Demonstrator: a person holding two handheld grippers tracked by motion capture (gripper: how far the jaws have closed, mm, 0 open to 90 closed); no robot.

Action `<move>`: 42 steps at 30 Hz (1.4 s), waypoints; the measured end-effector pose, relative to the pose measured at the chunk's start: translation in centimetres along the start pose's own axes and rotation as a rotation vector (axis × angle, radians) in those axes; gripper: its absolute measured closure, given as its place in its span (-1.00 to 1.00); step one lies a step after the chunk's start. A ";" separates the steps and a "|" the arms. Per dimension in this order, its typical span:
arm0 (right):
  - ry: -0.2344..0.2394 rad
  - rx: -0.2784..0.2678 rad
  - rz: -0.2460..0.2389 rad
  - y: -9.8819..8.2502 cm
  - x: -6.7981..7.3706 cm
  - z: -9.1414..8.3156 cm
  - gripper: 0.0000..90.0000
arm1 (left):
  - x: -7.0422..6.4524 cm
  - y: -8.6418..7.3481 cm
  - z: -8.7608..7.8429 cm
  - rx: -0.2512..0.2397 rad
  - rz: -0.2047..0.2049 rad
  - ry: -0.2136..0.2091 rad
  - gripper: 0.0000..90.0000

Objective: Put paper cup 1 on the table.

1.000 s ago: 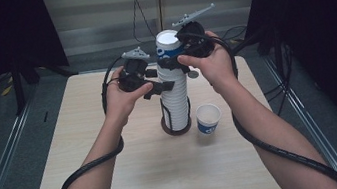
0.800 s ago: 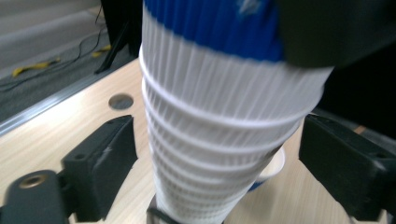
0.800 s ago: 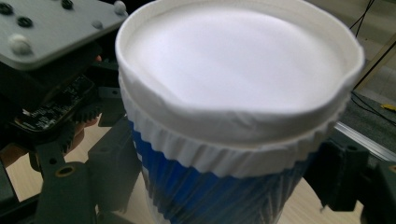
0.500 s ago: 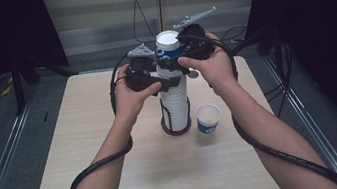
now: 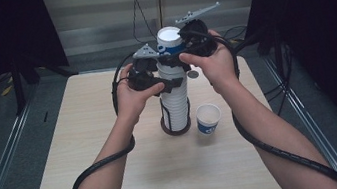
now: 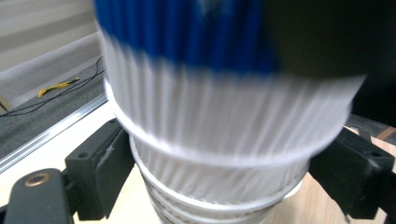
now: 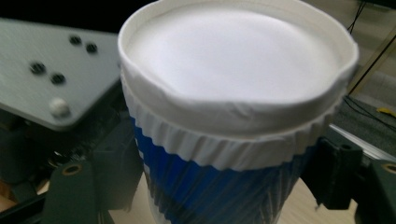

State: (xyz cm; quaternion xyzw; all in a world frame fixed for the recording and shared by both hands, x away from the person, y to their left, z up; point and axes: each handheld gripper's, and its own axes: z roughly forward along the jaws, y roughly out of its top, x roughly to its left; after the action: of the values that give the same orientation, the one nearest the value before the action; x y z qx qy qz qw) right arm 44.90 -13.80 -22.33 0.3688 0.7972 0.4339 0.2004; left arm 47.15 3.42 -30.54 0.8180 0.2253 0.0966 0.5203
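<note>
Centrally on the pale tabletop [image 5: 94, 186], as seen from the high view: a tall stack of paper cups [image 5: 175, 108], nested upside down, seated on a dark round stand [image 5: 178, 129]. Just right of the stand and apart from it, a single cup [image 5: 208, 119], set upright with its mouth up, white inside, with a blue mark on its wall, apparently empty. At the summit of the stack, the top cup [image 5: 169, 41], blue-walled with a white ribbed band, closed bottom facing up, so holding nothing and showing no interior. Gripped from either side by the right gripper [image 5: 177, 57], carried in the right hand [image 5: 212, 65]; jaws just been closing, now pressed against the blue wall. Judged to be held this way so that one cup alone can be drawn off the stack. Lower down, straddling the stack just beneath that cup, the left gripper [image 5: 172, 84], carried in the left hand [image 5: 131, 97]; jaws just been opening, now spread wide, with the ribbed white cups between them and no squeeze apparent. Probably kept there to steady the cups underneath while the top one comes away. Judged likely to handle lightly and crush easily, being thin paper.
</note>
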 end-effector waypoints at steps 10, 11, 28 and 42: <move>0.016 -0.041 0.025 1.7 -0.2 -2.1 -0.43 | 0.0 0.1 0.0 0.010 -0.008 -0.003 -0.72; 0.018 -0.038 0.024 1.8 -0.2 -2.2 -0.44 | 0.0 0.1 0.0 0.008 -0.006 -0.004 -0.72; 0.017 -0.085 0.035 3.1 -0.7 -4.6 -0.45 | -0.2 0.2 0.1 0.017 -0.005 -0.004 -0.72; 0.013 -0.127 0.098 1.0 -3.2 -6.7 -0.46 | 0.0 0.1 -0.2 0.029 -0.013 0.005 -0.72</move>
State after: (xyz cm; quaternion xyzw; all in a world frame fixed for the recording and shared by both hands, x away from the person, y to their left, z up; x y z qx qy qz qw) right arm 43.11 -19.54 -17.81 0.3910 0.7503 0.4954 0.1969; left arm 47.06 3.53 -30.35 0.8239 0.2333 0.0920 0.5083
